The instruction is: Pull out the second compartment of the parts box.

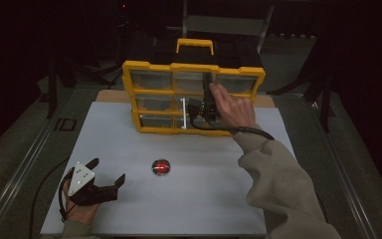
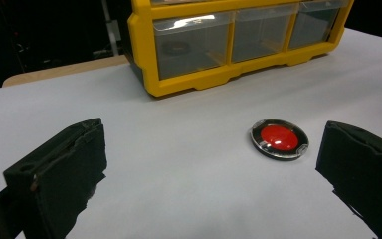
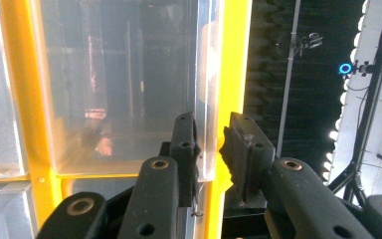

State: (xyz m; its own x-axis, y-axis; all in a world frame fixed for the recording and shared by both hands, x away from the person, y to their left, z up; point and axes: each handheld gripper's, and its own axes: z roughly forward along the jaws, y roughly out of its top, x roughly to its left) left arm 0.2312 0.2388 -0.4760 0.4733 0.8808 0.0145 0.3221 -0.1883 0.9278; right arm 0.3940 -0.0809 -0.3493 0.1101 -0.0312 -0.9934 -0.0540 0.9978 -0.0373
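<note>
At the table's far edge, the right tool [image 3: 209,144] nearly closes around a clear drawer's front lip [image 3: 206,99] on the yellow organizer [image 1: 194,97]; the left tool [image 1: 107,172] rests wide open, empty.

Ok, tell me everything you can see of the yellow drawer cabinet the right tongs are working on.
The yellow drawer cabinet stands upright at the table's far edge: a glossy yellow plastic frame with a carry handle on top and a grid of clear plastic drawers, three across. One bottom drawer holds a dark ring-shaped item. The right tongs straddle the clear front lip of a middle drawer beside a yellow divider, jaws narrowly apart; whether the pads press on it is unclear. The person's hand is at its front.
</note>
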